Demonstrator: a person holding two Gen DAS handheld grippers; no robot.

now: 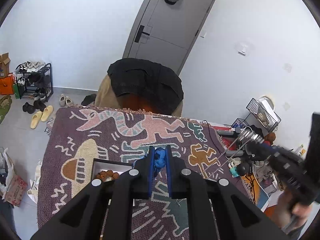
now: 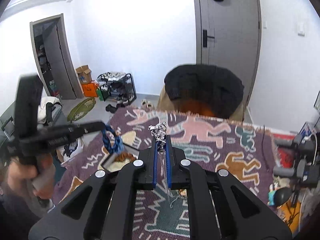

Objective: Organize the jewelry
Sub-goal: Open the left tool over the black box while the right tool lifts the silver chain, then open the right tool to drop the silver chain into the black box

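My left gripper (image 1: 160,150) is shut on a blue braided bracelet (image 1: 160,158), held above the patterned blanket. The same bracelet (image 2: 112,138) hangs as a loop from that gripper in the right wrist view. My right gripper (image 2: 161,138) is shut on a silver pendant (image 2: 159,131) whose thin chain (image 2: 164,170) trails down between the fingers. In the left wrist view that pendant (image 1: 250,135) and its chain (image 1: 220,160) hang at the right. An open white box (image 1: 108,166) with brown beads (image 1: 107,174) lies on the blanket, below and left of the left gripper.
The patterned blanket (image 1: 140,128) covers the table. A chair with a black jacket (image 1: 146,82) stands at its far edge. Cluttered gear and a wire basket (image 1: 264,114) crowd the right side. A shoe rack (image 1: 34,82) and slippers sit on the floor at left. A hand (image 2: 34,172) holds the left gripper.
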